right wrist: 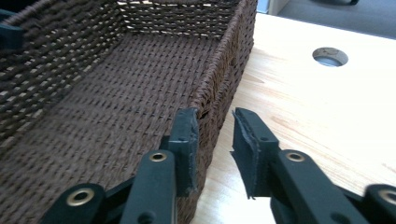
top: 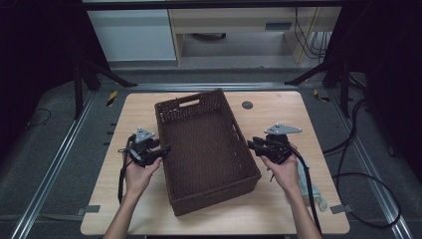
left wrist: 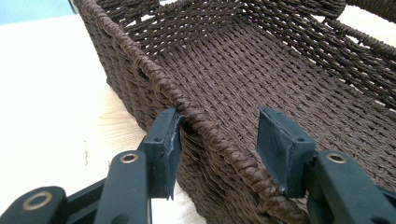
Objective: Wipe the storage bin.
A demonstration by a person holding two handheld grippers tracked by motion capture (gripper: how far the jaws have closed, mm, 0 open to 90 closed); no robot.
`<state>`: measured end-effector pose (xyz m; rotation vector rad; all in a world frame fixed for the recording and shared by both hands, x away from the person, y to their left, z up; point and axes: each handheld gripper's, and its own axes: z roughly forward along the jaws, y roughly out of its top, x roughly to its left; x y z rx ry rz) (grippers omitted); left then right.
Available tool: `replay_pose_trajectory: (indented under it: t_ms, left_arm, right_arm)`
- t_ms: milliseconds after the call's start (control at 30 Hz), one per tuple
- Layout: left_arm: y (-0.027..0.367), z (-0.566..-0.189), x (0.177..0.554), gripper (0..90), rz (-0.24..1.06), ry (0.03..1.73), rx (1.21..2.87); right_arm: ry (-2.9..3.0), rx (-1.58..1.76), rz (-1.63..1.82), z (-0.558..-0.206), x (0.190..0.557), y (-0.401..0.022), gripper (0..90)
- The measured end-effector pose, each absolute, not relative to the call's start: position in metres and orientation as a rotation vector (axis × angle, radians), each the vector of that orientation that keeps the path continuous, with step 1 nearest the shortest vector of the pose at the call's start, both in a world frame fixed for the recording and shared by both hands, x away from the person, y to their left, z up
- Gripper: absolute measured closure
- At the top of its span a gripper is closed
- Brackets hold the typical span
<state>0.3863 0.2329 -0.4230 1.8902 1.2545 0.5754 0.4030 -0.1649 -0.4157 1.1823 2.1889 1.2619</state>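
A dark brown woven basket (top: 161,130) with nothing inside sits slightly askew in the middle of the wooden table (top: 278,204). My left gripper (top: 166,149) straddles its left long rim (left wrist: 154,70). One pad (left wrist: 172,140) rests against the outside of the rim. The other pad (left wrist: 275,140) hangs apart over the inside, so the left gripper (left wrist: 220,116) is open. My right gripper (top: 251,145) straddles the right long wall (right wrist: 233,56). Its inner pad (right wrist: 187,140) lies against the weave. A sliver of table shows before its outer pad (right wrist: 247,149), so the right gripper (right wrist: 214,116) is open.
A round cable hole (top: 247,105) (right wrist: 330,56) is in the table beyond the basket's right side. A pale crumpled plastic piece (top: 312,191) lies by the right forearm. Black cables trail off the table's right edge. Bare tabletop lies on both sides of the basket.
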Motion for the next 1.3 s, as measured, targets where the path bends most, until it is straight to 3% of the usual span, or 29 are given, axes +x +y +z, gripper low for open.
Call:
replay_pose_trajectory:
  t_ms: [133,433,533,600,700,767,833,1067,1300]
  left_arm:
    - [0.227,-0.426,0.387,51.0,0.640,1.247,1.923]
    - [0.227,-0.426,0.388,51.6,0.627,1.250,1.914]
    - [0.228,-0.426,0.388,51.4,0.621,1.248,1.911]
    - [0.228,-0.426,0.387,50.8,0.622,1.246,1.912]
    - [0.228,-0.425,0.385,48.6,0.628,1.244,1.919]
    - [0.231,-0.423,0.382,41.3,0.597,1.233,1.900]
    - [0.232,-0.421,0.377,41.8,0.609,1.226,1.893]
    - [0.241,-0.420,0.364,48.5,0.597,1.204,1.896]
    - [0.237,-0.422,0.365,53.0,0.588,1.202,1.898]
  right_arm:
    - [2.152,1.177,1.292,-0.415,0.402,-0.166,67.4]
    - [2.184,1.166,1.305,-0.414,0.402,-0.158,65.8]
    - [2.217,1.164,1.292,-0.419,0.404,-0.154,68.4]
    - [2.234,1.148,1.305,-0.420,0.404,-0.152,75.6]
    - [2.242,1.127,1.280,-0.417,0.399,-0.151,77.4]
    - [2.250,1.125,1.278,-0.416,0.397,-0.151,77.3]
    - [2.246,1.117,1.275,-0.417,0.391,-0.149,77.1]
    - [2.240,1.122,1.296,-0.417,0.369,-0.147,74.6]
    - [2.208,1.136,1.294,-0.413,0.376,-0.146,63.3]
